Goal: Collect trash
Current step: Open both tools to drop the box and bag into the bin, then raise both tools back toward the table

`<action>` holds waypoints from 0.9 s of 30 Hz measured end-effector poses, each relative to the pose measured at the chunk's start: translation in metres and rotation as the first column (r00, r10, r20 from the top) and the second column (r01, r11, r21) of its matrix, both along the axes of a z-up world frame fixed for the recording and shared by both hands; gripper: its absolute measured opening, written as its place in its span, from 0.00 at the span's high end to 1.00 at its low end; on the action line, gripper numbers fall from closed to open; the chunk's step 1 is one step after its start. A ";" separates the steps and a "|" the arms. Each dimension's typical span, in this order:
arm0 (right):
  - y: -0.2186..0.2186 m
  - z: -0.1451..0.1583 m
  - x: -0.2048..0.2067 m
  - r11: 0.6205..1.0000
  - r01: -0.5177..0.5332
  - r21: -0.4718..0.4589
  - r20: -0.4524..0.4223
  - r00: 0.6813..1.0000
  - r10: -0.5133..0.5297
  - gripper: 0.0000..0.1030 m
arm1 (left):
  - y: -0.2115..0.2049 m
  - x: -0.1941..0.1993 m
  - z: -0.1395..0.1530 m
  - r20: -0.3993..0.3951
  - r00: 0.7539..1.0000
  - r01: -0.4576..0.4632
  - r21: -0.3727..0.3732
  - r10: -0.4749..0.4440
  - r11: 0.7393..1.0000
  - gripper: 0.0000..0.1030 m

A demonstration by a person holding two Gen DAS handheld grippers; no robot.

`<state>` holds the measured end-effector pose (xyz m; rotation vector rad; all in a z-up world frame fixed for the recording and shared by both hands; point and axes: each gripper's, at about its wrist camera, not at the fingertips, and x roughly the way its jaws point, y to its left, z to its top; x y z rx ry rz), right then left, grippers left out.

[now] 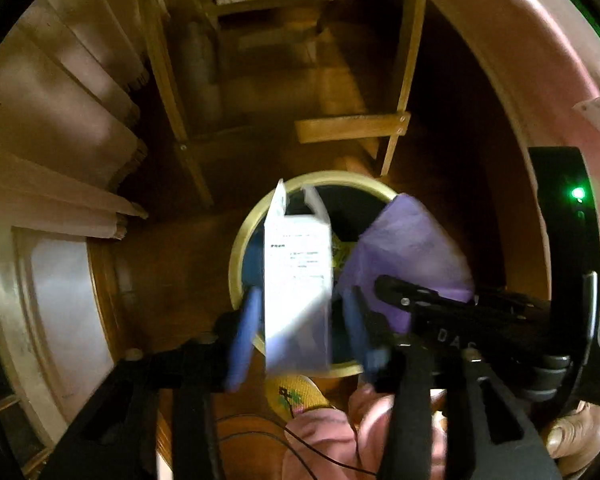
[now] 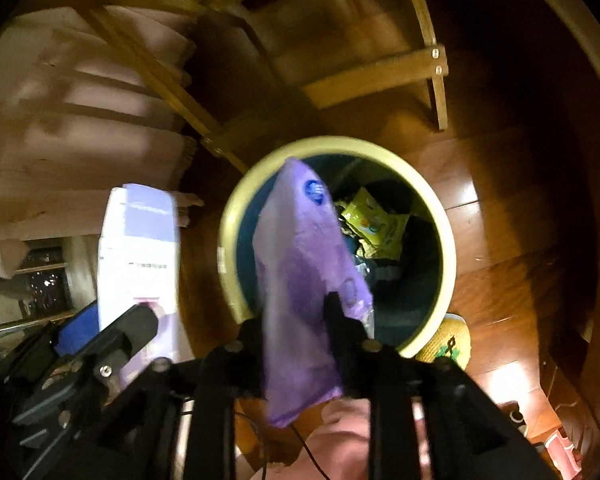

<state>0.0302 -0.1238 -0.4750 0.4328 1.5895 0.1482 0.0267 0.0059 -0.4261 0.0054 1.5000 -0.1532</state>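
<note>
A white carton (image 1: 296, 276) hangs upright over the round cream-rimmed bin (image 1: 236, 256), between the blue pads of my left gripper (image 1: 300, 332). A narrow gap shows on each side of it, so the jaws stand open around it. In the right wrist view a purple plastic packet (image 2: 300, 256) sits between the black fingers of my right gripper (image 2: 296, 328), over the near left part of the bin (image 2: 448, 240). These jaws stand apart and do not seem to pinch it. Both views are blurred. The carton (image 2: 140, 256) and the left gripper's blue pad (image 2: 78, 330) show at the left.
Yellow-green wrappers (image 2: 376, 224) lie inside the bin. A yellow slipper (image 2: 448, 344) rests on the wooden floor at the bin's near edge. Wooden furniture legs (image 1: 400, 120) stand behind the bin. Flattened cardboard (image 1: 52, 128) is stacked at the left. A pink sleeve (image 1: 324, 440) is below.
</note>
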 end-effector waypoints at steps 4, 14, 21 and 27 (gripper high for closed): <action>-0.007 -0.020 0.004 1.000 0.018 -0.020 -0.015 1.000 -0.018 0.35 | 0.003 0.004 -0.018 -0.018 1.000 -0.015 -0.003 0.015 1.000 0.27; -0.008 0.008 0.003 1.000 0.024 -0.011 0.053 0.998 -0.024 0.34 | 0.019 0.004 0.009 0.039 0.999 -0.032 0.016 0.032 0.999 0.21; -0.016 0.076 -0.008 0.997 0.068 0.023 0.103 0.992 -0.070 0.34 | 0.021 -0.003 0.087 0.103 0.994 -0.036 -0.001 0.036 0.999 0.21; -0.023 0.164 -0.023 0.997 0.069 0.039 0.162 0.984 -0.074 0.34 | 0.024 -0.011 0.182 0.164 0.986 -0.010 -0.012 0.011 1.000 0.21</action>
